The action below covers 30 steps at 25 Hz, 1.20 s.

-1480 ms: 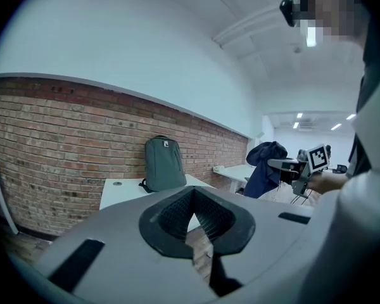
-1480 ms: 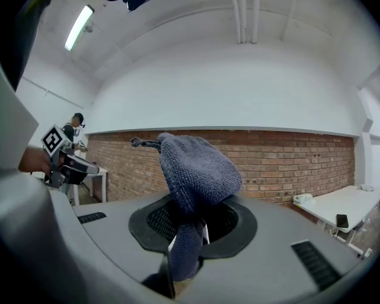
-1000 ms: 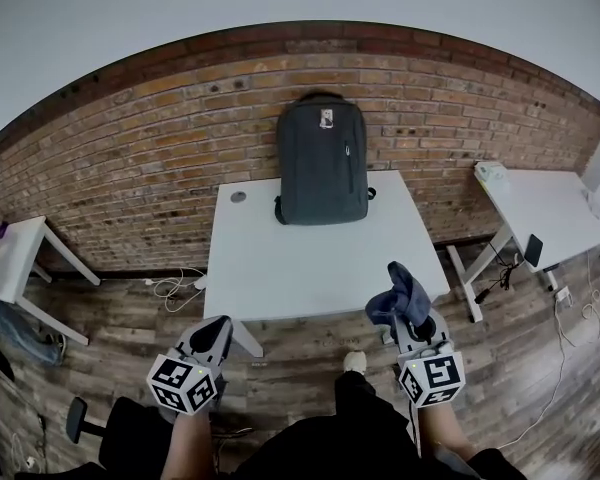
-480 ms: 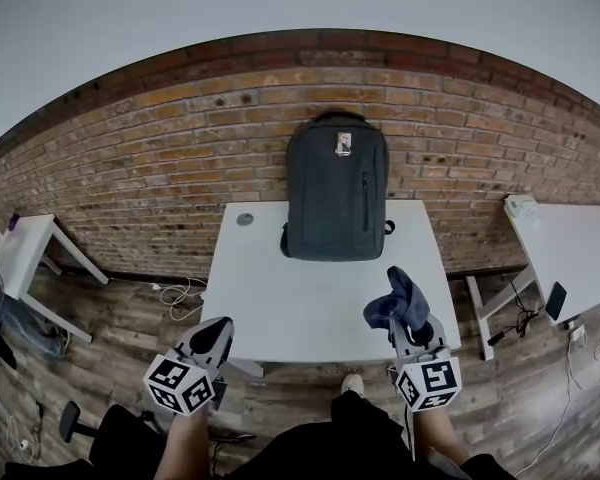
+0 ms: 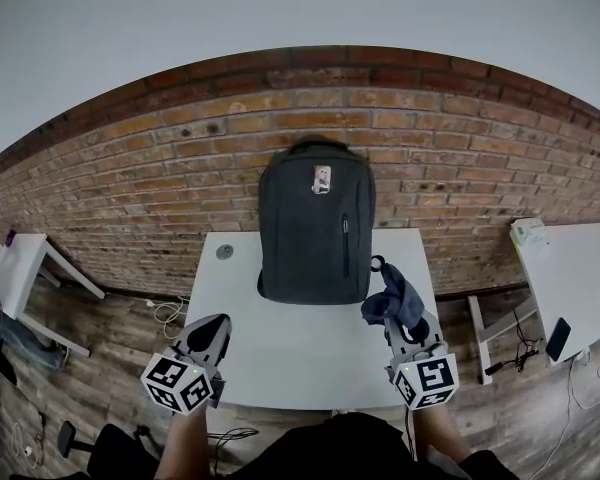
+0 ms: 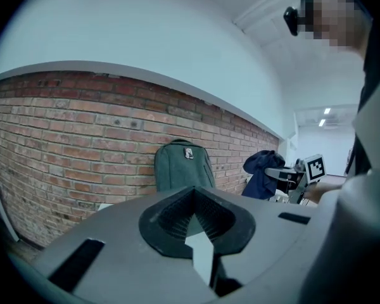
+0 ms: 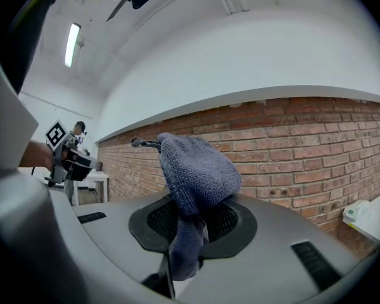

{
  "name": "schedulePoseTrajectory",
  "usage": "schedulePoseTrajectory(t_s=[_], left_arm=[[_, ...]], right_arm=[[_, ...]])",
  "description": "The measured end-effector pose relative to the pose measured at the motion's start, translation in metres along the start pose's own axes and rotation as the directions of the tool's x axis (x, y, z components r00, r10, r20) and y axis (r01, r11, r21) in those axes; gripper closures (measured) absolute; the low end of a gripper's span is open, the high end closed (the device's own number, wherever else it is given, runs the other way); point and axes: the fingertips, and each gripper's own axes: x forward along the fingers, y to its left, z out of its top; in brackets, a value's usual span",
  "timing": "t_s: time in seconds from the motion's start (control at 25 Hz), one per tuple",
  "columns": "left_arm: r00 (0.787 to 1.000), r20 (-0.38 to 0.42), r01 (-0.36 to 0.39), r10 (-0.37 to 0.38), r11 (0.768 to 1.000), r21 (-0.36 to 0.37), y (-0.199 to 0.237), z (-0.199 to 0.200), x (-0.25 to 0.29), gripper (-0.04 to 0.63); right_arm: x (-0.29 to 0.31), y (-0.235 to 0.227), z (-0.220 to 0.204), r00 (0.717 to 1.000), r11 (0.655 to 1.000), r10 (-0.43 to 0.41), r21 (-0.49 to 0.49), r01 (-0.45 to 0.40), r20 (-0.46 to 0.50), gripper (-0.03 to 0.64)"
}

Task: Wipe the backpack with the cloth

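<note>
The upright backpack [image 5: 313,223] stands just ahead-left of the right gripper [image 5: 405,320], whose jaws clamp the cloth [image 5: 393,296], nearer than the closed, empty left gripper [image 5: 208,336].

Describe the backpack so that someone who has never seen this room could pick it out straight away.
Find the long brick wall; a white table is pushed against its middle. Standing upright at the table's back edge, against the bricks, is the backpack. It is dark grey with a small pale tag near its top, and it is the only large thing on that table.
</note>
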Motion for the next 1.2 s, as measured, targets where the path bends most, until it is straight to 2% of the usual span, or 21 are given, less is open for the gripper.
schedulePoseTrajectory(t_s=[0.2, 0.4, 0.8, 1.04, 1.2], left_arm=[[1.0, -0.017, 0.021, -0.021, 0.999, 0.027, -0.013, 0.017, 0.05, 0.601], [1.0, -0.025, 0.017, -0.016, 0.999, 0.031, -0.02, 0.022, 0.074, 0.601], [0.999, -0.041, -0.009, 0.009, 1.0, -0.007, -0.004, 0.014, 0.081, 0.6], [0.998, -0.044, 0.042, -0.041, 0.999, 0.001, 0.012, 0.019, 0.096, 0.6], [0.997, -0.031, 0.064, -0.065, 0.998, -0.008, 0.025, 0.021, 0.1, 0.6]], right_arm=[[0.023, -0.035, 0.002, 1.0, 1.0, 0.018, 0.001, -0.018, -0.006, 0.552], [0.037, -0.057, -0.003, 0.999, 0.999, 0.04, 0.006, -0.039, -0.024, 0.552], [0.059, -0.051, -0.008, 0.995, 0.997, 0.083, 0.004, -0.082, -0.056, 0.552], [0.076, -0.046, 0.006, 0.995, 0.996, 0.091, -0.017, -0.092, -0.048, 0.552], [0.095, -0.048, 0.016, 0.993, 0.992, 0.091, -0.086, -0.097, -0.075, 0.552]])
